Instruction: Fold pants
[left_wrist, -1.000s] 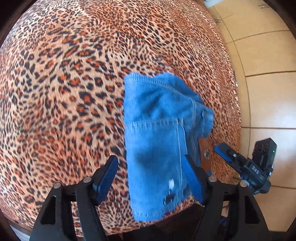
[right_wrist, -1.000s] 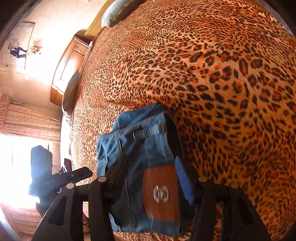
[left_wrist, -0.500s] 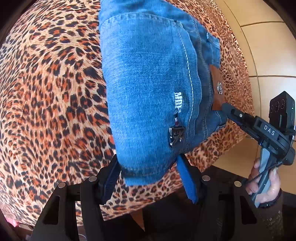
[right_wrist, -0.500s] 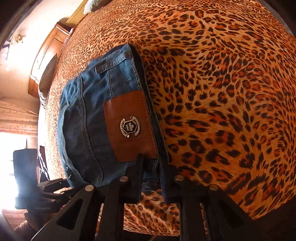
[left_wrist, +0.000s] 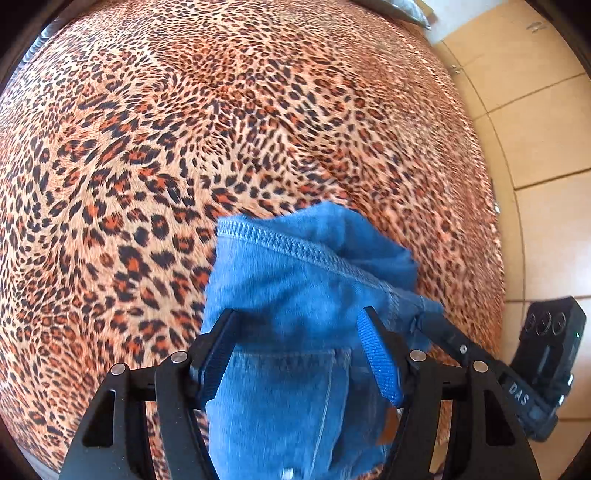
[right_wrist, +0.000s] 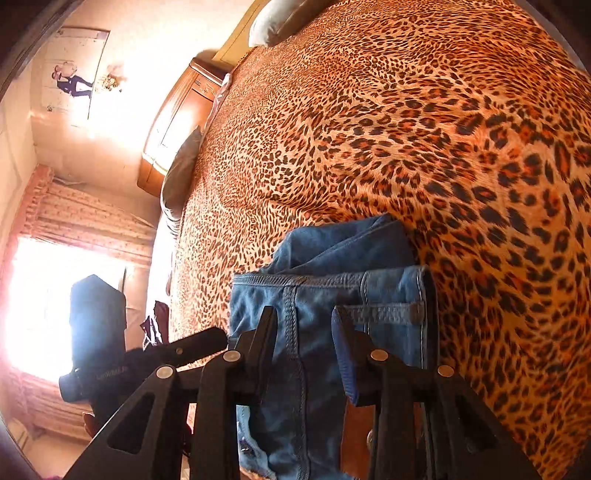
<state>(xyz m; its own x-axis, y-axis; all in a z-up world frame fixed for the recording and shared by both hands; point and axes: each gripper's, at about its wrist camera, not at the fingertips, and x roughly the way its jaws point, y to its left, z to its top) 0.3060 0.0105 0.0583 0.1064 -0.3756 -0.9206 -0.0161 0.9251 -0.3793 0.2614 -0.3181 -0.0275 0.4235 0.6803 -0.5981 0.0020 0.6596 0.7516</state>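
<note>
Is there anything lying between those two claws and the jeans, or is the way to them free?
Nothing visible is in the way. The folded jeans lie on the leopard-print bedspread, and both the left claw and the right claw already hang directly over the denim, fingers apart with the cloth showing between them. Neither visibly pinches it.

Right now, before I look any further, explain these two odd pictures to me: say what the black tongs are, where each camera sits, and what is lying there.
No robot here: a person holds a two-finger hand tool in each hand, each with a wide-angle camera looking along its fingers. One picture comes from the left gripper, the other from the right gripper. Both look down on folded blue jeans lying on a leopard-print bedspread. Both pairs of jaws have just been opening; denim shows between them, but neither seems to pinch it, so nothing looks held.
</note>
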